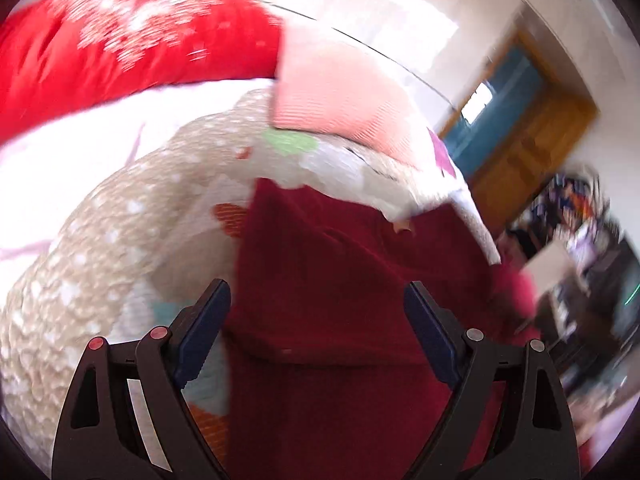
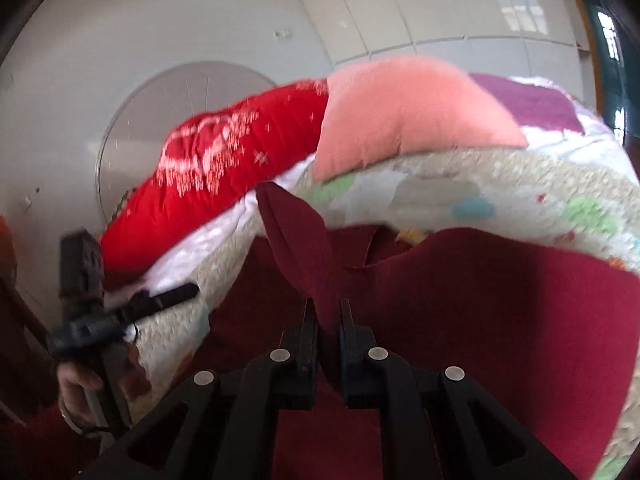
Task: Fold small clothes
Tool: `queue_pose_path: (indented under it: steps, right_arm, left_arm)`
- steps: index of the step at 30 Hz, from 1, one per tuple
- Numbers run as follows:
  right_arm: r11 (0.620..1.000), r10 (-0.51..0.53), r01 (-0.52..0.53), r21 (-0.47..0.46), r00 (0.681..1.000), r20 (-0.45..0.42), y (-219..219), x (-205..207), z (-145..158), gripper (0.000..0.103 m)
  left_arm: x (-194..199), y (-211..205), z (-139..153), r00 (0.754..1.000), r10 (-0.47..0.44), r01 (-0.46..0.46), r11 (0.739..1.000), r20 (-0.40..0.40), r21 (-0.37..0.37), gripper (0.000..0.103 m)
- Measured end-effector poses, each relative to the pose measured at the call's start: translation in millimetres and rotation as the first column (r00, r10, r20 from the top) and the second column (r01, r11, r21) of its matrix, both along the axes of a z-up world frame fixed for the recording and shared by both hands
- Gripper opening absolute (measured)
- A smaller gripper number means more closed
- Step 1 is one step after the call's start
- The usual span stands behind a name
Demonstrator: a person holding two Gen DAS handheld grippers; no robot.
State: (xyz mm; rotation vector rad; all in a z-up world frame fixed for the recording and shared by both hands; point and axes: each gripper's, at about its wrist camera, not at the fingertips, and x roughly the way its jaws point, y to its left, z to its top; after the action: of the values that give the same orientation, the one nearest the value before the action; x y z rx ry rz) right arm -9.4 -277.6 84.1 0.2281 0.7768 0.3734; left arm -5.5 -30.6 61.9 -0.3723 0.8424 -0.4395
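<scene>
dark red cloth (image 2: 480, 300): looking soft, floppy, light | right gripper (image 2: 327, 316): pinching its corner tight | left gripper (image 1: 318, 304): jaws wide apart, holding nothing, should be grabbing another edge

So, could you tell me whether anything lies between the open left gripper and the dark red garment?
Nothing visible does. The left gripper hangs open directly over the dark red garment, with only bare fabric in its gap. The right gripper is already shut on a fold of it.
</scene>
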Motion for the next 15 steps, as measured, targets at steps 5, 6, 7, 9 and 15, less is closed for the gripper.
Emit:
queue_pose_path:
  steps: [5, 6, 7, 9, 15]
  right_arm:
    - [0.999, 0.013, -0.009, 0.031, 0.991, -0.134, 12, 0, -51, 0.034]
    - [0.998, 0.004, 0.003, 0.058, 0.993, -0.120, 7, -6, -46, 0.049]
    - [0.997, -0.010, 0.019, 0.081, 0.994, -0.105, 3, -13, -40, 0.053]
    - [0.995, -0.045, 0.050, 0.081, 0.996, -0.072, -10, -29, -28, 0.055]
    - [0.991, -0.129, 0.131, 0.037, 0.989, -0.069, -43, -63, -16, 0.055]
  left_arm:
    - [-3, 6, 4, 1.000, 0.001, -0.001, 1.000, 0.000, -0.016, 0.088]
    - [-2, 3, 5, 1.000, -0.007, 0.007, 1.000, 0.003, -0.013, 0.088]
    - [0, -2, 5, 1.000, -0.015, 0.015, 1.000, 0.001, -0.008, 0.088]
    - [6, -16, 2, 0.999, -0.044, 0.044, 0.999, -0.016, 0.005, 0.088]
    - [16, -65, -21, 0.988, -0.110, 0.124, 0.984, -0.106, 0.132, 0.088]
